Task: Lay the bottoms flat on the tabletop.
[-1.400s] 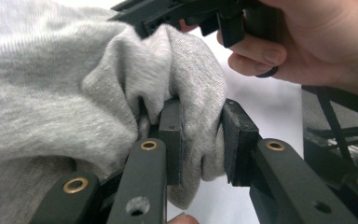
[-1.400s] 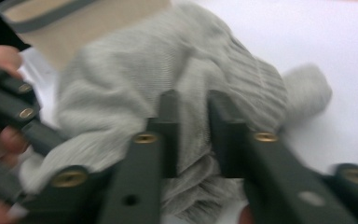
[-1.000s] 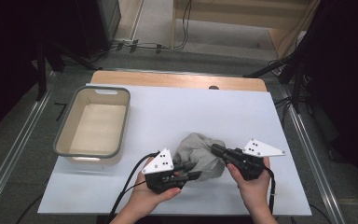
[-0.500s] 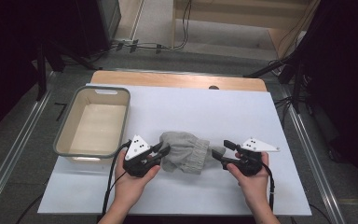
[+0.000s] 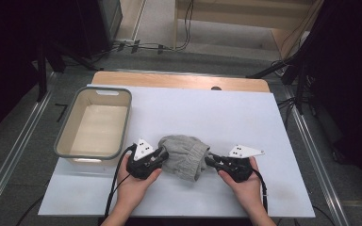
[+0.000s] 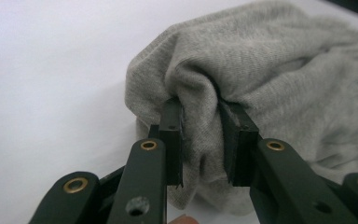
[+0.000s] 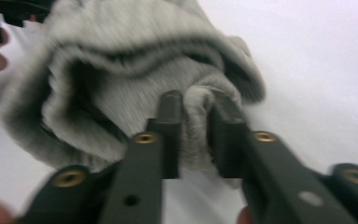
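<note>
- While both ends are pinched, the left gripper (image 5: pixel 160 154) and right gripper (image 5: pixel 210 161) hold the grey cloth (image 5: pixel 185 156) tight.
- Putting it into the tub (image 5: pixel 68 153) looks not done yet.

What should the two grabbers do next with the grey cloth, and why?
Probably pull gently apart. The left gripper and right gripper each pinch a fold at opposite ends of the grey cloth, which lies bunched on the table, so spreading would flatten it.
</note>
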The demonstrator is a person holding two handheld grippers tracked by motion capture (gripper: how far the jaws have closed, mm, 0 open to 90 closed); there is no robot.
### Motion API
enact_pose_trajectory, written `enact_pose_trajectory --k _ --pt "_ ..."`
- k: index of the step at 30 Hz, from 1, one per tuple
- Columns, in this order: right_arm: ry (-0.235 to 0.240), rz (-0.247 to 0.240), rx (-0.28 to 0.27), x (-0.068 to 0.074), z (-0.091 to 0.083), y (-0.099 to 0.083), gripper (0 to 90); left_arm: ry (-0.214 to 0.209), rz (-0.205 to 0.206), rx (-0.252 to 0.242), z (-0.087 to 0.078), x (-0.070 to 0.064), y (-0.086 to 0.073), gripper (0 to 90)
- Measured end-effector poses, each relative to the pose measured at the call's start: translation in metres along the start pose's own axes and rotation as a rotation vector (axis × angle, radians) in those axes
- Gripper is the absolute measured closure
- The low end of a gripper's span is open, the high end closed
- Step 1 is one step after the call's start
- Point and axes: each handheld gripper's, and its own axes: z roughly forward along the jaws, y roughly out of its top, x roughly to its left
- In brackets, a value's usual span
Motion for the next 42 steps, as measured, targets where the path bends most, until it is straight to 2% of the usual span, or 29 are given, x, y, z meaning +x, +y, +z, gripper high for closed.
enact_pose_trajectory --k 2,3,4,7,9,11,13,16,18,20,21,23,27,29,31,32,33,34,35,38,40,41,42 --pt "0.029 -0.001 -0.014 0.002 -0.003 0.002 79.2 -0.038 -0.015 -0.015 0.001 -0.002 0.002 72.3" --pt "0.029 -0.001 -0.014 0.002 -0.003 0.002 79.2 -0.038 -0.015 -0.015 0.001 -0.002 0.002 72.3" --pt "0.059 -0.003 -0.029 0.008 -0.006 0.006 80.4 -0.068 -0.015 -0.03 0.003 -0.007 0.005 72.3" --pt "0.087 -0.027 -0.066 0.018 -0.012 0.013 81.0 -0.111 -0.014 -0.036 0.005 -0.014 0.009 72.3" --pt "0.089 -0.053 -0.097 0.028 -0.019 0.02 81.1 -0.143 -0.008 -0.037 0.008 -0.02 0.011 72.3" --pt "0.097 -0.086 -0.136 0.037 -0.028 0.026 81.2 -0.178 0.015 -0.039 0.01 -0.027 0.014 72.3" --pt "0.082 -0.1 -0.154 0.046 -0.036 0.032 81.2 -0.2 0.021 -0.041 0.015 -0.032 0.016 72.1" --pt "0.061 -0.089 -0.162 0.053 -0.04 0.035 81.1 -0.208 0.018 -0.042 0.023 -0.037 0.016 71.1" --pt "0.037 -0.086 -0.15 0.054 -0.039 0.034 81.1 -0.198 0.031 -0.017 0.03 -0.038 0.014 69.8" --pt "0.004 -0.069 -0.127 0.051 -0.034 0.03 80.7 -0.166 0.03 0.021 0.034 -0.037 0.013 63.9" --pt "-0.005 -0.051 -0.123 0.047 -0.031 0.028 80.5 -0.164 0.021 0.03 0.033 -0.034 0.013 59.8" --pt "-0.035 -0.013 -0.118 0.039 -0.027 0.024 80.4 -0.178 -0.015 0.021 0.026 -0.027 0.016 47.3" --pt "-0.074 0.028 -0.128 0.027 -0.023 0.022 79.9 -0.207 -0.009 -0.043 -0.003 -0.023 0.025 29.5" --pt "-0.077 0.029 -0.129 0.026 -0.021 0.021 79.8 -0.229 0.019 -0.07 -0.016 -0.03 0.026 27.1" --pt "-0.089 0.024 -0.132 0.026 -0.018 0.021 79.5 -0.257 0.071 -0.058 -0.02 -0.042 0.025 26.9" --pt "-0.089 0.024 -0.132 0.026 -0.018 0.021 79.5 -0.257 0.071 -0.058 -0.02 -0.042 0.025 26.0" --pt "-0.095 0.02 -0.132 0.027 -0.017 0.022 79.2 -0.274 0.098 -0.033 -0.017 -0.052 0.024 26.0" --pt "-0.102 0.014 -0.139 0.028 -0.015 0.023 78.6 -0.31 0.107 0.005 -0.009 -0.063 0.021 21.1" --pt "-0.098 0.017 -0.142 0.028 -0.014 0.023 78.5 -0.314 0.114 0.026 -0.004 -0.069 0.018 19.5" --pt "-0.078 0.013 -0.139 0.03 -0.012 0.022 78.3 -0.273 0.148 0.101 0.015 -0.086 0.008 13.8" --pt "-0.075 0.008 -0.137 0.03 -0.011 0.021 78.3 -0.264 0.145 0.107 0.019 -0.088 0.005 13.1" --pt "-0.072 -0.001 -0.134 0.031 -0.011 0.021 78.4 -0.237 0.138 0.102 0.023 -0.09 0.003 14.1" --pt "-0.072 -0.001 -0.134 0.031 -0.011 0.021 78.4 -0.237 0.138 0.102 0.023 -0.09 0.003 16.7"
